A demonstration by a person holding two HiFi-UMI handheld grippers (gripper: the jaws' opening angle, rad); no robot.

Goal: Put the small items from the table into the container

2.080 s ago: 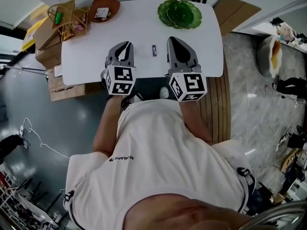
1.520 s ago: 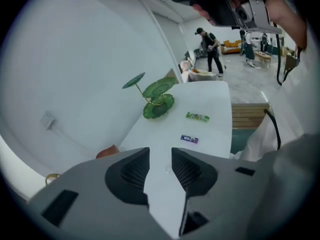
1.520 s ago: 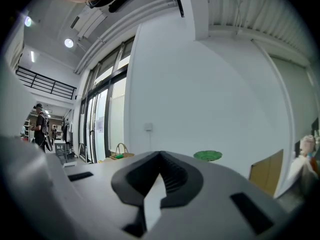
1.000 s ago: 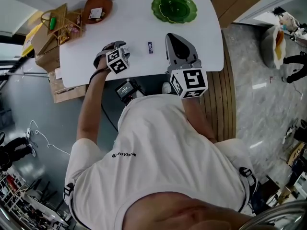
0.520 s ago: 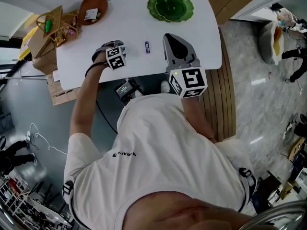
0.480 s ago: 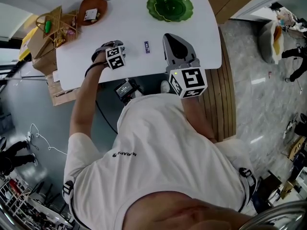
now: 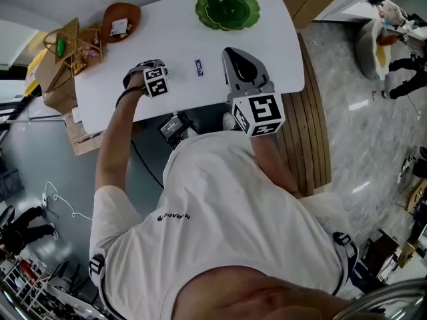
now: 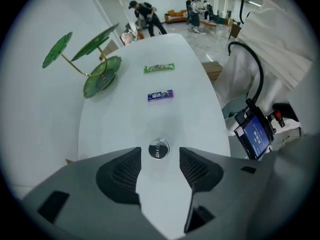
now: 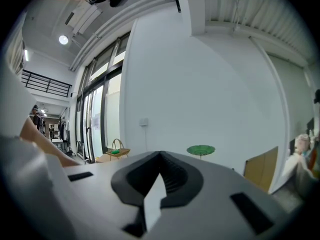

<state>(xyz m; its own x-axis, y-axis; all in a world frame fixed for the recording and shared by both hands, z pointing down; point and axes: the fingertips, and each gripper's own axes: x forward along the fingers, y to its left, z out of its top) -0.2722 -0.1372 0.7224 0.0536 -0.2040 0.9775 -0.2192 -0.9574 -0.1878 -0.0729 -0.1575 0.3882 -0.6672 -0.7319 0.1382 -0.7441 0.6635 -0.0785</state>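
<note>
L gripper [image 8: 160, 159], jaws wide apart, points down at round silver item [image 8: 158, 148] on white table [image 8: 150, 119], lower ctr; R gripper [image 9: 161, 155]: jaws together, empty.

Smooth white table [image 8: 125, 124] bears a shiny metallic disc [image 8: 159, 149].

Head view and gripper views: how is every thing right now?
left gripper: fingers open, gripping nothing.
right gripper: fingers shut, empty.
round silver piece: flat on the table, just past the left fingers.
purple bar: lying flat.
green bar: lying flat.
leaf dish: looks empty.
brown bowl: holds a white piece.
</note>
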